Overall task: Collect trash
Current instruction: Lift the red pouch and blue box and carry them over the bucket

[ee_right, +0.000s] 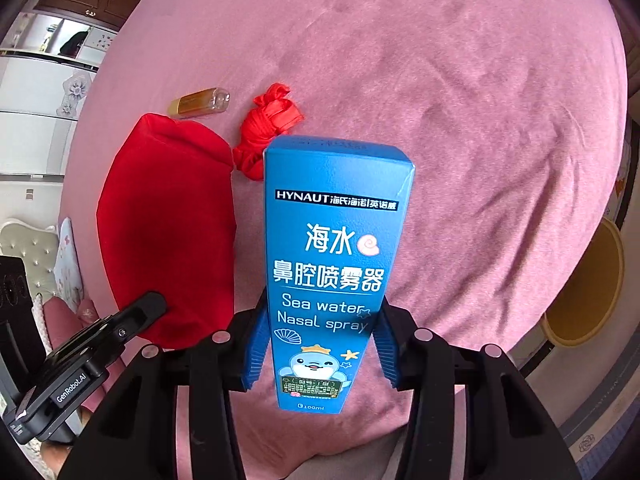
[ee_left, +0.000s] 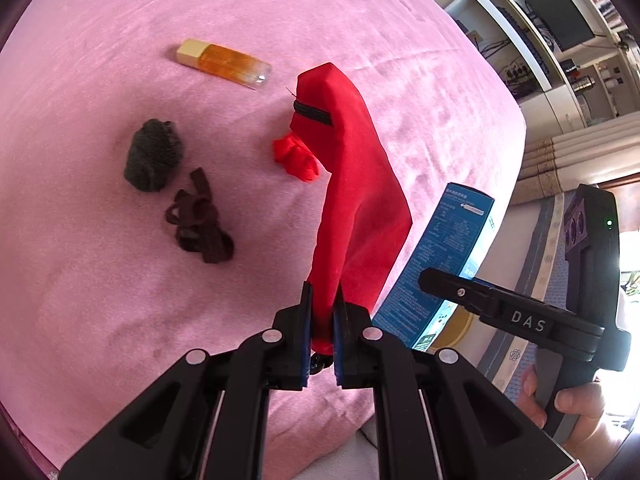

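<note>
My left gripper (ee_left: 323, 292) is shut on the top edge of a red cloth bag (ee_left: 356, 184), which hangs down over the pink blanket (ee_left: 100, 320). In the right wrist view the red bag (ee_right: 168, 220) sits just left of a blue nasal spray box (ee_right: 332, 240). My right gripper (ee_right: 322, 304) is shut on that box, its blue pads pressing both sides, and holds it upright above the blanket. The left wrist view shows the box (ee_left: 440, 256) right beside the bag. On the blanket lie an amber bottle (ee_left: 224, 63), a crumpled red ribbon (ee_left: 298, 158), a dark grey wad (ee_left: 154, 156) and a dark brown strap tangle (ee_left: 200, 220).
The blanket's edge falls away on the right in the left wrist view, with shelves and a dark screen (ee_left: 548, 4) beyond. A yellow round object (ee_right: 588, 284) stands beside the bed. A person's hand (ee_left: 568, 404) grips the right tool's handle.
</note>
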`<state>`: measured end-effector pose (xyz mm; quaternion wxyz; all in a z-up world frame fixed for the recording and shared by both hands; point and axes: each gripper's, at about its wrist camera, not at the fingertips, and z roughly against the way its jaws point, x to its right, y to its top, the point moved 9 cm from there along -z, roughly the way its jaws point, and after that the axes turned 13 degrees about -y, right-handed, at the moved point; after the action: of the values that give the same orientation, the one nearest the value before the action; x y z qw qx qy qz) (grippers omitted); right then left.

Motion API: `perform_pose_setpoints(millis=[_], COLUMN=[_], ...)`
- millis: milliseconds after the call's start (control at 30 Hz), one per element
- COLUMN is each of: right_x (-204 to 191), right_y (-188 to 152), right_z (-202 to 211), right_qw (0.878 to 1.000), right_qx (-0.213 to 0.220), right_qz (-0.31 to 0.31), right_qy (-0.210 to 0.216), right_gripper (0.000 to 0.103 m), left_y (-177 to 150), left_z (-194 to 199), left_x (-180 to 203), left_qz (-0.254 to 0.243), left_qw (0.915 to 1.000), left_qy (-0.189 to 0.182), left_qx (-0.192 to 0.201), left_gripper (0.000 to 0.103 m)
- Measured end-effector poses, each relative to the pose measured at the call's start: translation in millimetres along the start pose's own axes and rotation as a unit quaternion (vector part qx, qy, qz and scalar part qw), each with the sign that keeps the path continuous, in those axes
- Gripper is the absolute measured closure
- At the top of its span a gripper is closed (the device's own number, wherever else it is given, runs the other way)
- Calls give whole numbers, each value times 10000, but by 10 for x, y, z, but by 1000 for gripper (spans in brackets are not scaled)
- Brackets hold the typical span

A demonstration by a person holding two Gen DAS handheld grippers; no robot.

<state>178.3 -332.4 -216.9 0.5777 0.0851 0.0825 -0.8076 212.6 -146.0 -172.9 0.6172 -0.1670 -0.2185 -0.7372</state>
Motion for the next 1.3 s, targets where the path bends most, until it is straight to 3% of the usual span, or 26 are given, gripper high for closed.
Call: perform_pose_setpoints(millis=[200, 600, 867, 1067, 1300], right_x=[636, 2293, 3334, 3939, 4378], right_y=[-91, -214, -508, -703, -862], right_z=[267, 619, 657, 569, 350], right_qw=[9995, 9958, 9894, 9857, 9828], right_qx=[155, 395, 329, 226, 18], right_qz=[-258, -823, -1400, -1626, -1765], right_qy=[102, -54, -181, -372, -535], right_gripper=[58, 57, 57, 57, 57], left_y=[-98, -486, -792, -965, -1172], left_z=[-248, -1285, -2039, -2508, -2974], left_x=[550, 2243, 3228, 3662, 3826], left_qz=[-298, -783, -1355, -1663, -1792], left_qw=[9995, 9940, 9823, 9721, 9612], left_qy=[28, -258, -242, -133, -6], left_qx=[-127, -715, -1268, -1651, -2096], left_gripper=[95, 95, 95, 95, 95])
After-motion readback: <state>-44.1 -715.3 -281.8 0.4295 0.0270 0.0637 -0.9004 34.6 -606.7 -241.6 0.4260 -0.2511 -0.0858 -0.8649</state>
